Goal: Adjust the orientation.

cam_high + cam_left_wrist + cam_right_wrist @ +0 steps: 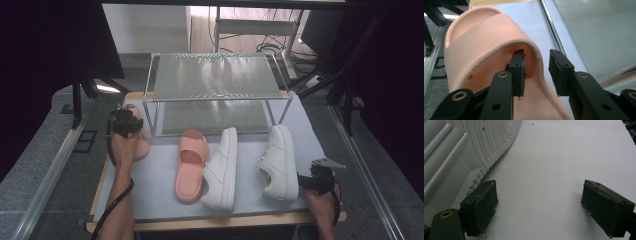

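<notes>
Pink slipper [484, 37] at left end of the surface [160, 200], just left of the metal rack [215, 90]. Left gripper [536, 72] jaws straddle its strap edge, one jaw inside, one outside, not yet pressing. Second pink slipper [191, 165] and two white sneakers [250, 162] lie in front of rack. Right gripper [539, 207] jaws wide apart, nothing between, beside right sneaker.

Black left gripper [536, 72] with brass-ringed screws and trailing black cable.
</notes>
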